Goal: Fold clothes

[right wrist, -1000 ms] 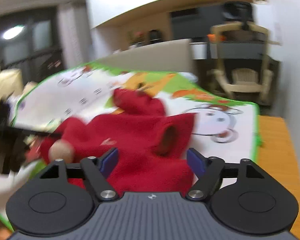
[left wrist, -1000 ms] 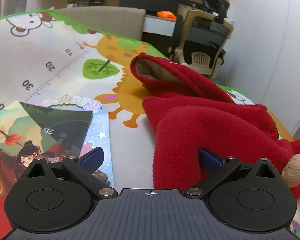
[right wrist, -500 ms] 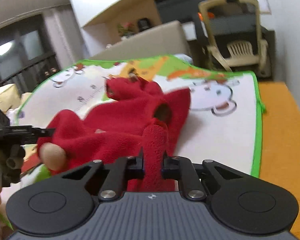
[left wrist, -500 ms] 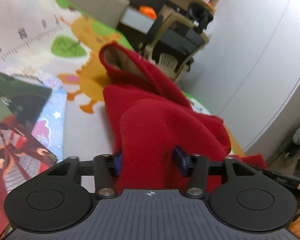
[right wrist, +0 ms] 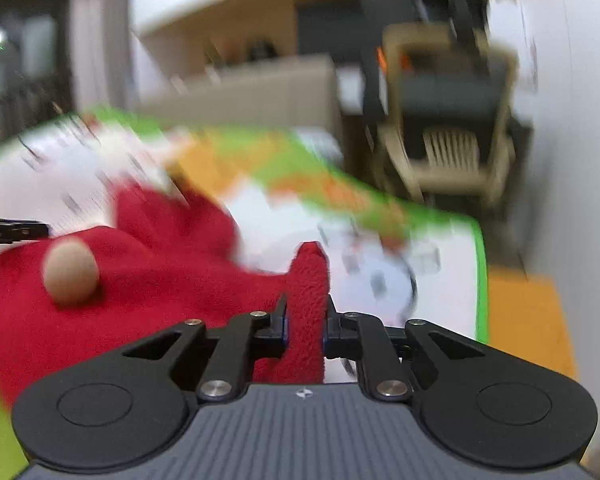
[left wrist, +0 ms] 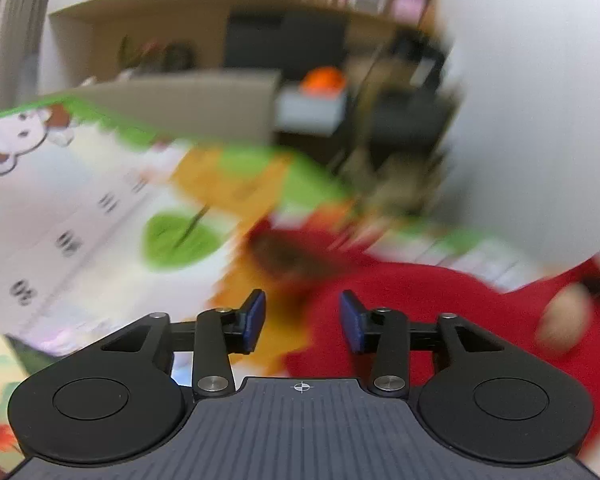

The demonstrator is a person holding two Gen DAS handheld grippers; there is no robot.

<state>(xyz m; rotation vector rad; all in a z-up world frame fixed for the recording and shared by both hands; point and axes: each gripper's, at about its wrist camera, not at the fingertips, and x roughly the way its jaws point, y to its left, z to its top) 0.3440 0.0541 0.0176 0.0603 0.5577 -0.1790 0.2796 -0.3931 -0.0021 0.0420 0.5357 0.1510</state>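
The red fleece garment lies on the cartoon-printed play mat, one fold pinched by the right tool while the left tool stands spread and empty above its edge, so the pinched fold should be drawn over slowly, keeping edges aligned.

My left gripper has its jaws spread apart with nothing pinched between the blue pads. My right gripper has its jaws drawn in tight, clamping a fold of the red garment between them.
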